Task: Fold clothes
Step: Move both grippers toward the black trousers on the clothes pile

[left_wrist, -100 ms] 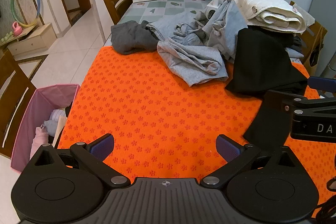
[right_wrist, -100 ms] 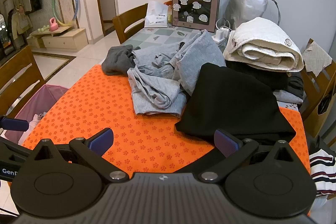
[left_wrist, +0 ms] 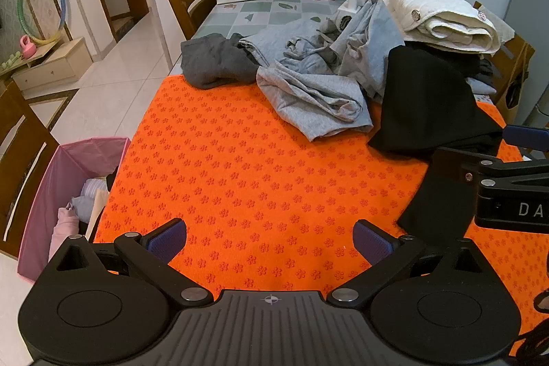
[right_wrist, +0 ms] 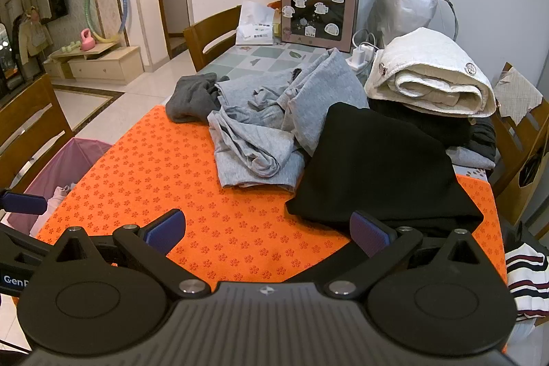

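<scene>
Barely shifted from the pictures a moment earlier: same poses, same lie of the cloth, so no fresh progress on the folding to read from that gap.

Nearest, over the near edge of the orange mat (left_wrist: pixel 240 177): left gripper (left_wrist: pixel 271 237), fingers spread wide, nothing between the blue pads, only bare mat below. Off the mat's right side: right gripper (right_wrist: pixel 267 228), likewise spread wide and empty, its right pad hovering at the near hem of the black garment (right_wrist: pixel 377 167).

On the mat's right part: that black garment, draped down from the heap behind and running on toward the mat's near right corner, fairly smooth on top but not squared into any neat fold. Probably the piece in hand, judging by how close the right gripper hangs; whether being drawn out for flattening or mid-fold, impossible to say from this.

Across the mat's far edge: light grey garment (right_wrist: pixel 254 146), crumpled and bunched, touching the black one. Just beyond the mat's far left corner: dark grey garment (right_wrist: pixel 192 96), also in a lump.

Behind the mat's far right: rolled white quilt (right_wrist: pixel 429 81) atop darker clothes. Beside the mat's left edge, down on the floor: pink basket (left_wrist: pixel 68 167) with pale clothes inside. Farthest back past the mat: sticker-covered water dispenser (right_wrist: pixel 319 9).
</scene>
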`<act>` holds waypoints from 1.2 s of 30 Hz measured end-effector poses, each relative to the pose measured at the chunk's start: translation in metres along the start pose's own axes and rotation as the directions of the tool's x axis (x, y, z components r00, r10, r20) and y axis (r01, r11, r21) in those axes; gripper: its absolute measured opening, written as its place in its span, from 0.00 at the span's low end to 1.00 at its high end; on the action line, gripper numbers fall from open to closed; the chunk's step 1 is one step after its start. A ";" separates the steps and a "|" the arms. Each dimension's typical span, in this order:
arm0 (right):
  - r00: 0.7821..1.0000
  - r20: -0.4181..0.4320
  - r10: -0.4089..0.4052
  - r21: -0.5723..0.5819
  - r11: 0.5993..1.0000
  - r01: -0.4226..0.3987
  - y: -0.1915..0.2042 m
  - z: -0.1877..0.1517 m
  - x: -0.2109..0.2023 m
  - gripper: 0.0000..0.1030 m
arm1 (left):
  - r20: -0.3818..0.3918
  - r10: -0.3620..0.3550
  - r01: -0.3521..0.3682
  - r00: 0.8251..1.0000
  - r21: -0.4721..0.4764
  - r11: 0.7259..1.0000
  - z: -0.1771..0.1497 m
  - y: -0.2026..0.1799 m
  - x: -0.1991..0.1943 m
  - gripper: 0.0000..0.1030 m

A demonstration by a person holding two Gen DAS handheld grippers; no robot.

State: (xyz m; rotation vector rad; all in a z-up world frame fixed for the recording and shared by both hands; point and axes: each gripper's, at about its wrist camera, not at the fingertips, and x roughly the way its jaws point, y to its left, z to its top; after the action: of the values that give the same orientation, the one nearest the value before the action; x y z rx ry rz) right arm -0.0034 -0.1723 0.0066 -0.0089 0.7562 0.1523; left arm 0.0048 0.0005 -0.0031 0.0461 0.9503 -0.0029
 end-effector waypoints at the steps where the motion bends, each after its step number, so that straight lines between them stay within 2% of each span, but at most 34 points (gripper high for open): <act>1: 1.000 0.000 0.000 0.000 1.000 0.000 0.000 0.000 0.000 1.00 | -0.001 0.000 0.000 1.000 0.000 1.000 0.000 0.000 0.000 1.00; 36: 0.999 -0.045 -0.010 0.026 1.000 0.011 -0.009 0.000 0.019 1.00 | -0.044 -0.016 0.017 0.999 0.019 1.000 0.009 -0.004 0.019 1.00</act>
State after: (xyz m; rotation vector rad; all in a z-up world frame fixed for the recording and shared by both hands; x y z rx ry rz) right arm 0.0110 -0.1789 -0.0068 0.0087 0.8027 0.1326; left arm 0.0230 -0.0034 -0.0139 0.0566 0.9941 -0.0270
